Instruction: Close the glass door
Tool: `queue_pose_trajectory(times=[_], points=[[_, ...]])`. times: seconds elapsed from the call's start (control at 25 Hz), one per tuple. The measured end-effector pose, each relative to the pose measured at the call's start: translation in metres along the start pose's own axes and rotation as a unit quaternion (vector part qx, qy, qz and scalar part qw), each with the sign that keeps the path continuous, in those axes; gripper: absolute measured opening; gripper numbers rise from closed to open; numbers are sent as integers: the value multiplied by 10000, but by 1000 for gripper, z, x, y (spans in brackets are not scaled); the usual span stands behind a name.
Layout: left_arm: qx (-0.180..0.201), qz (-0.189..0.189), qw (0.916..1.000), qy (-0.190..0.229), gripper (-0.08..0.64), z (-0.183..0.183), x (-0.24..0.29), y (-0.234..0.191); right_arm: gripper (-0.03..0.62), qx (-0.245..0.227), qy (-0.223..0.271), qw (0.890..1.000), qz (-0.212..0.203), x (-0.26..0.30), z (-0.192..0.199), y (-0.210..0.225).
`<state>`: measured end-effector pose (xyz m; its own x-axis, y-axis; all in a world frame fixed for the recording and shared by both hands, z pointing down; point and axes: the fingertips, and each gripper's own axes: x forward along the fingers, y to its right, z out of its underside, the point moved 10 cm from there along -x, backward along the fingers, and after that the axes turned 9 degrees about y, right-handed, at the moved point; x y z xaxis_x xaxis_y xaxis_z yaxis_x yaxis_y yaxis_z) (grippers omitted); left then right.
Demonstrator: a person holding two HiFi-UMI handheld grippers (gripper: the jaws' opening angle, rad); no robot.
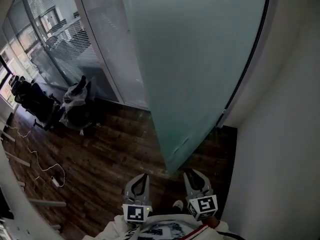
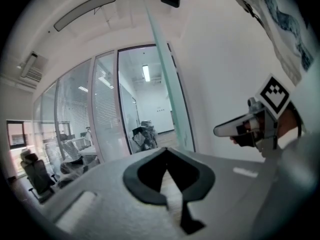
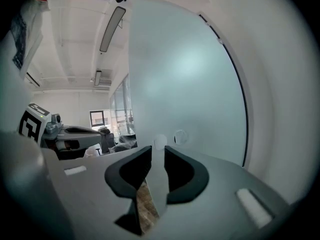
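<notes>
The glass door (image 1: 200, 59) stands swung open toward the wall (image 1: 285, 134) at 3 o'clock, with its free edge ahead at 12. The right gripper (image 3: 157, 151) has its fingers narrowly apart. The door's edge seems to lie in the gap, but contact is unclear. The left gripper (image 1: 142, 178) has its fingers together and holds nothing. A shallow bite on smooth glass could slip and leave the door swinging loose.

Dark wood floor (image 1: 100, 149) with loose white cable (image 1: 47, 169)
</notes>
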<state>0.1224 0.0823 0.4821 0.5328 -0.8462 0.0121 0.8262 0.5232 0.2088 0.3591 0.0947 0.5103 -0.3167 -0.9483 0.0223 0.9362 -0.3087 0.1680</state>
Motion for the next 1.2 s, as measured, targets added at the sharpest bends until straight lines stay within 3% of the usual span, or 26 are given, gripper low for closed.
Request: queue_pose_trajectory(times=[0.36,0.76,0.8,0.84,1.2], points=[[89,-912,9955,-226,2,0,-14,-9,230,-410,-35,9964,-742,80,15,41],[228,-1421,9890,-334,2,-6,-21,-10,215,-751,-165,9897,-1209,137,20,41],[240,-1438,9888,-333,2,-7,-22,-11,154,-763,-195,9897,-1193,140,20,40],[246,-1448,9886,-338,2,-8,-22,-11,138,-745,-205,9898,-1198,141,20,39],[248,-1330,9904,-288,2,-6,-7,-10,132,-668,-267,9895,-1255,150,21,37]])
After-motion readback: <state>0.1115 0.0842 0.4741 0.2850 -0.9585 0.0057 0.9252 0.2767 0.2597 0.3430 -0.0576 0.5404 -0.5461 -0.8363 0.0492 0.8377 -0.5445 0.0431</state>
